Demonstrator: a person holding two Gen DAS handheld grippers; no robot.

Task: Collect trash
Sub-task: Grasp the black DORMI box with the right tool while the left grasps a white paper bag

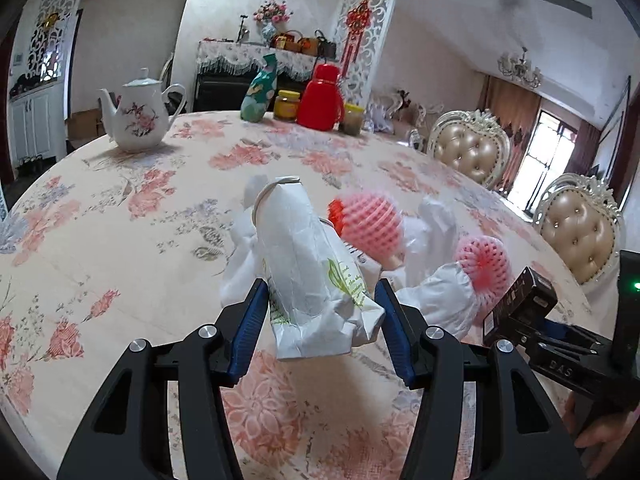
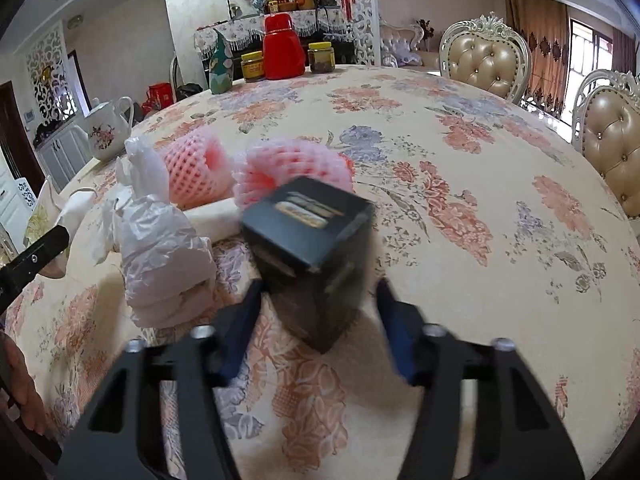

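Note:
A crumpled white paper bag point(image 1: 304, 264) with a green print sits between the blue pads of my left gripper point(image 1: 322, 292), which is shut on its lower part. My right gripper point(image 2: 320, 288) is shut on a dark box point(image 2: 308, 236), blurred in its own view; the box point(image 1: 520, 300) also shows at the right edge of the left wrist view. Two pink foam fruit nets point(image 1: 368, 220) point(image 1: 484, 264) lie just beyond the bag. White plastic bags point(image 2: 160, 256) point(image 1: 440, 300) are bunched beside them on the floral tablecloth point(image 1: 120, 240).
A flowered teapot point(image 1: 136, 120) stands at the far left of the round table. A red thermos point(image 1: 320, 96), two jars point(image 1: 287, 105) and a green vase point(image 1: 260, 92) stand at the far edge. Two padded chairs point(image 1: 468, 148) point(image 1: 580, 232) line the right side.

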